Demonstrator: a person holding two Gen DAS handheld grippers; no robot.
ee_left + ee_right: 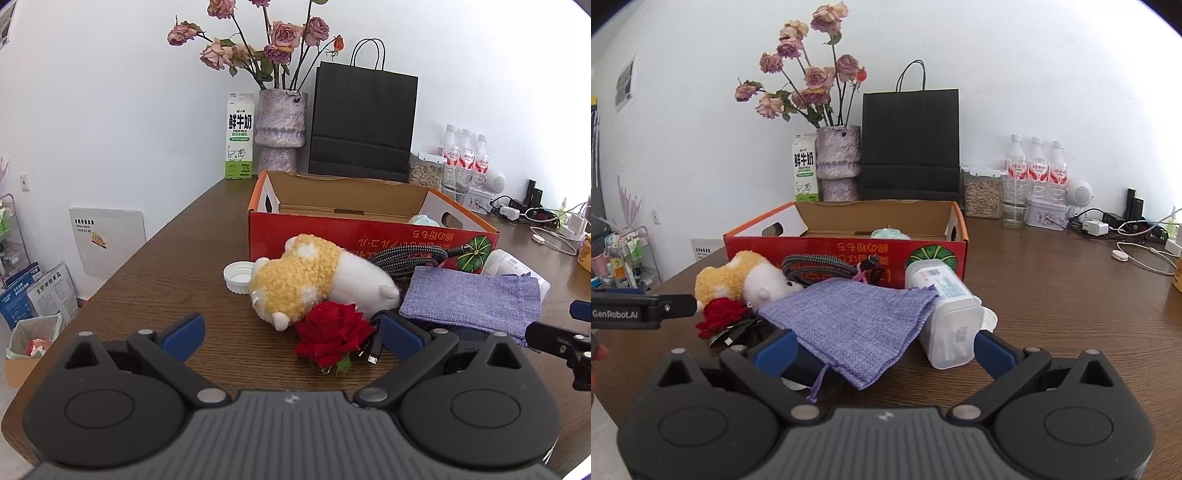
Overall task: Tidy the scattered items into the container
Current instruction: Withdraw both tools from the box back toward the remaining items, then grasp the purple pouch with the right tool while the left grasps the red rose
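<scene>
Ahead of the left claw [291,334], whose blue fingers stand wide and empty, a red rose [330,334] lies on the counter [155,280] between the tips, touching the plush toy [314,282] behind it; the red box [369,236] sits beyond. From the right wrist view, the right claw [884,349] is also spread wide, empty, with the purple pouch [857,325] draped between its fingers and a white bottle [945,314] pointing toward the camera by the right finger. Judging by nearness, each claw has its own item.
</scene>
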